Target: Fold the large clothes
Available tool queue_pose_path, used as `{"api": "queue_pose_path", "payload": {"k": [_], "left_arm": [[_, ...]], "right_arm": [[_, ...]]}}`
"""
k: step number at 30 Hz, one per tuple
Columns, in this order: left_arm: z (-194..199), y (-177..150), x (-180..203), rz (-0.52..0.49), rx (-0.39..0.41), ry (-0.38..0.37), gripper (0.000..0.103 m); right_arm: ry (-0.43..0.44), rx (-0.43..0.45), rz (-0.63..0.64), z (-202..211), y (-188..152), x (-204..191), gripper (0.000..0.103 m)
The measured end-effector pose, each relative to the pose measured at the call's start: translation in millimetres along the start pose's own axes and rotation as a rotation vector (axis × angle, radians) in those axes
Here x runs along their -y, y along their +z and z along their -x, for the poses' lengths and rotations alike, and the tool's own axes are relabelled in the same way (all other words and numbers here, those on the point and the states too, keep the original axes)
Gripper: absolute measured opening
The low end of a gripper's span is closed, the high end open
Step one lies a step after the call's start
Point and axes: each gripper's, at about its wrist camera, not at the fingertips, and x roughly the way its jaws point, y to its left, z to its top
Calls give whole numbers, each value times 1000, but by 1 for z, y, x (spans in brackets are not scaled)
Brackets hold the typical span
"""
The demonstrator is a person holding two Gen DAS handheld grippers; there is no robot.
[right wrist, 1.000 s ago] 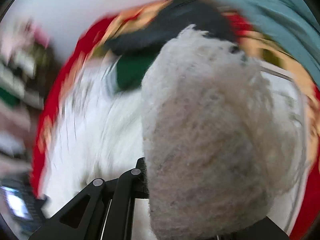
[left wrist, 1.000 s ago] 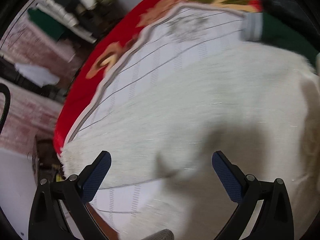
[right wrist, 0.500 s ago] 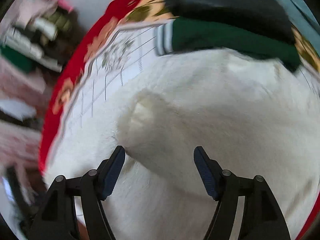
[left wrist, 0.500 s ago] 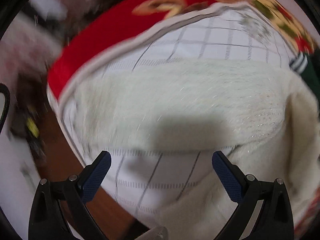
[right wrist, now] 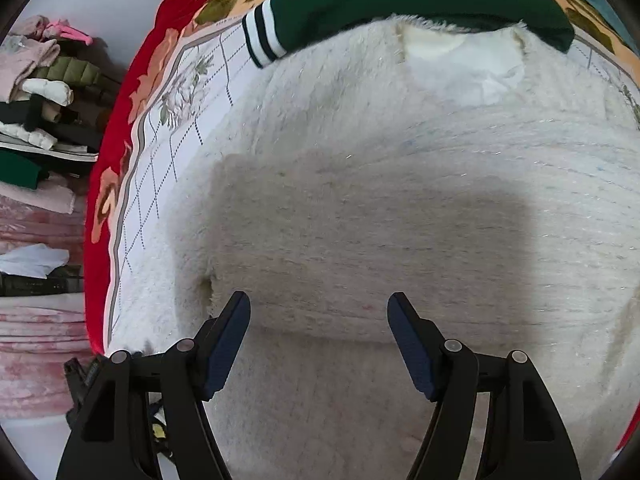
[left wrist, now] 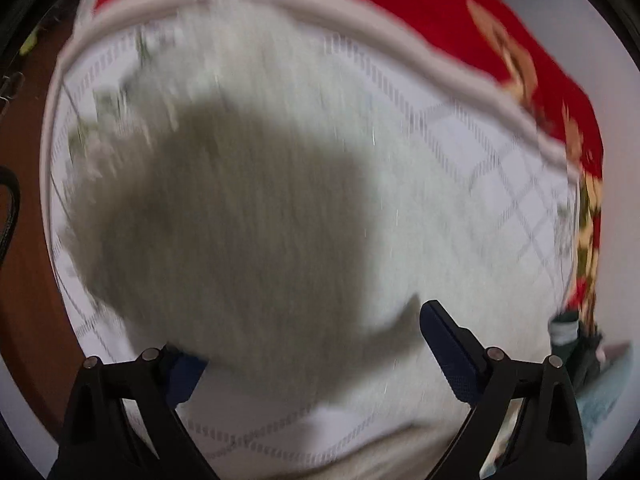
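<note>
A large fluffy white sweater (right wrist: 360, 208) lies spread on the bed, neckline (right wrist: 460, 68) at the far end, a folded-over part across the middle. My right gripper (right wrist: 320, 320) is open and empty just above its near fold. In the blurred left wrist view the sweater (left wrist: 260, 200) fills the middle. My left gripper (left wrist: 312, 344) is open, low over it, its left fingertip partly hidden behind the fabric edge.
A white checked sheet (right wrist: 176, 148) over a red floral blanket (right wrist: 116, 184) covers the bed. A dark green garment with a striped cuff (right wrist: 360, 12) lies beyond the sweater. Stacked clothes (right wrist: 44, 92) stand at left. A brown floor (left wrist: 24, 280) lies beside the bed.
The right gripper let go of the sweater part it held up and opened; that part now lies folded on the sweater. The left gripper swung round over the sweater, staying open.
</note>
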Motion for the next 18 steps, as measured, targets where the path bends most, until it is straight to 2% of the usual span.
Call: {"api": "queue_pose_path", "payload": {"k": [1, 2, 3, 4, 6, 8, 9, 10, 11, 13, 14, 16, 17, 18], "left_arm": [[3, 5, 4, -7, 39, 12, 79], [7, 11, 11, -23, 86, 34, 72], [9, 16, 15, -42, 118, 51, 54], [11, 25, 23, -77, 168, 70, 26], [12, 35, 37, -118, 206, 76, 12], [16, 50, 50, -155, 240, 75, 8], [19, 54, 56, -175, 257, 71, 6], [25, 57, 70, -215, 287, 69, 5], [31, 61, 69, -244, 307, 70, 5], [47, 57, 95, -337, 366, 79, 4], [54, 57, 89, -380, 393, 90, 4], [73, 45, 112, -485, 461, 101, 4], [77, 38, 126, -539, 495, 112, 4], [86, 29, 130, -577, 518, 112, 4]], "right_arm": [[2, 1, -1, -4, 0, -5, 73], [-4, 0, -1, -7, 0, -9, 73], [-7, -1, 0, -8, -1, -13, 73], [-3, 2, 0, -11, 0, -19, 73], [11, 2, -3, -18, 0, -29, 71], [46, -6, -9, -31, 1, -43, 49], [48, -15, -8, -38, 1, -48, 28], [46, -37, -6, -53, 2, -54, 24], [30, -64, -7, -65, 2, -56, 24], [7, -101, -24, -88, 5, -54, 24], [19, -104, -37, -86, 8, -53, 24], [40, -113, -41, -78, 10, -51, 24], [32, -98, -30, -65, 10, -49, 25], [-16, -77, -13, -53, 8, -46, 30]]}}
